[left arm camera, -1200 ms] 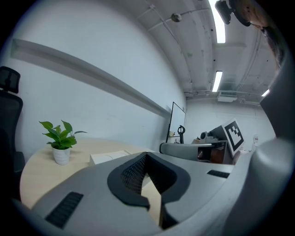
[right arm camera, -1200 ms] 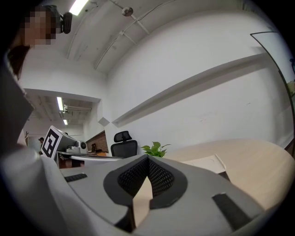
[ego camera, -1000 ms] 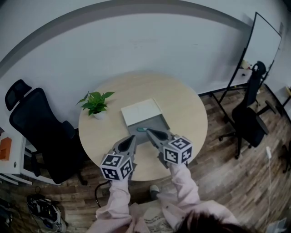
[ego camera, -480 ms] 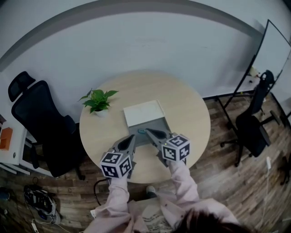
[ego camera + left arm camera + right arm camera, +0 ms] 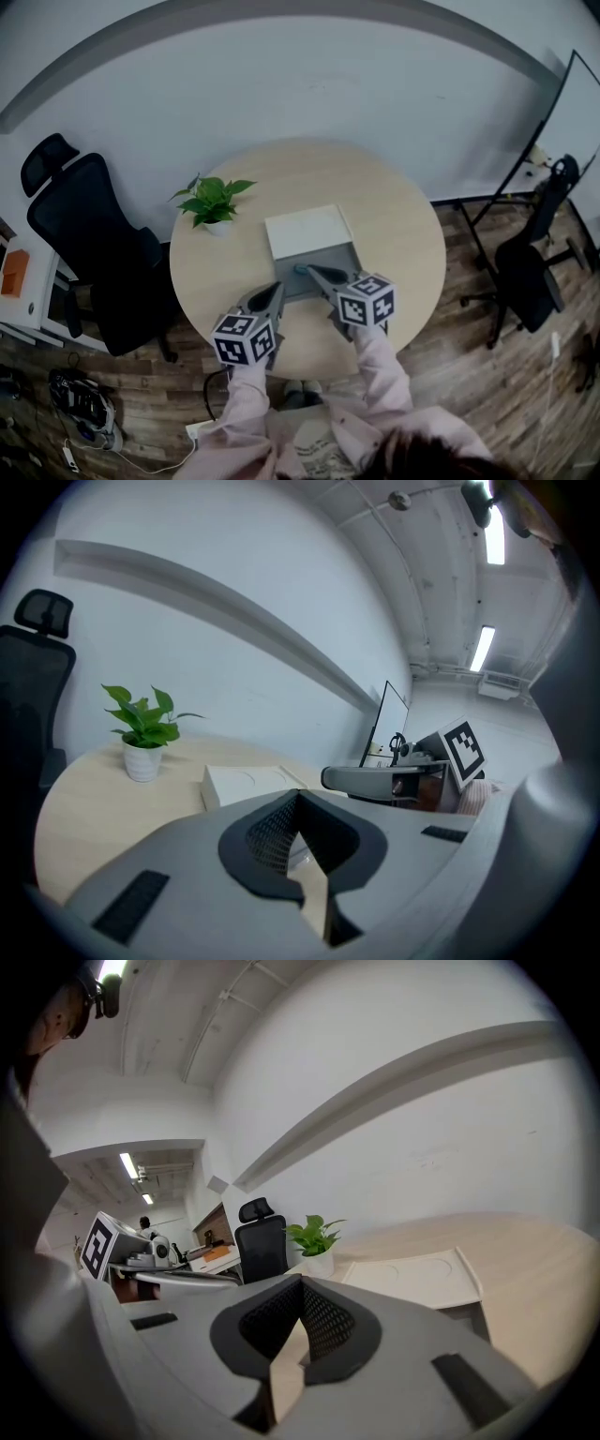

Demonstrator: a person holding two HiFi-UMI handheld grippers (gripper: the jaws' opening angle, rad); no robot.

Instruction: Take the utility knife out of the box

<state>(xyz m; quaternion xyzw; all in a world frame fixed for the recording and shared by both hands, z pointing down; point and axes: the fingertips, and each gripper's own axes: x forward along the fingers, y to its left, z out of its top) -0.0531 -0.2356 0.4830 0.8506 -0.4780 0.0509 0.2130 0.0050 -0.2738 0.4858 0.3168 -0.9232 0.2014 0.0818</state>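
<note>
The left claw (image 5: 274,287) and right claw (image 5: 312,272) are both closed, empty, at the box (image 5: 330,257). A teal speck inside may be the utility knife (image 5: 299,268).

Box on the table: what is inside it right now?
A small teal item, likely the knife, lies in the grey box. The right claw covers the rest of it.

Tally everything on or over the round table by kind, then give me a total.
Potted plant: 1
Box, its white lid open: 1
Teal item inside the box, too small to identify: 1
Grippers: 2, the left gripper and the right gripper
Total: 5
</note>
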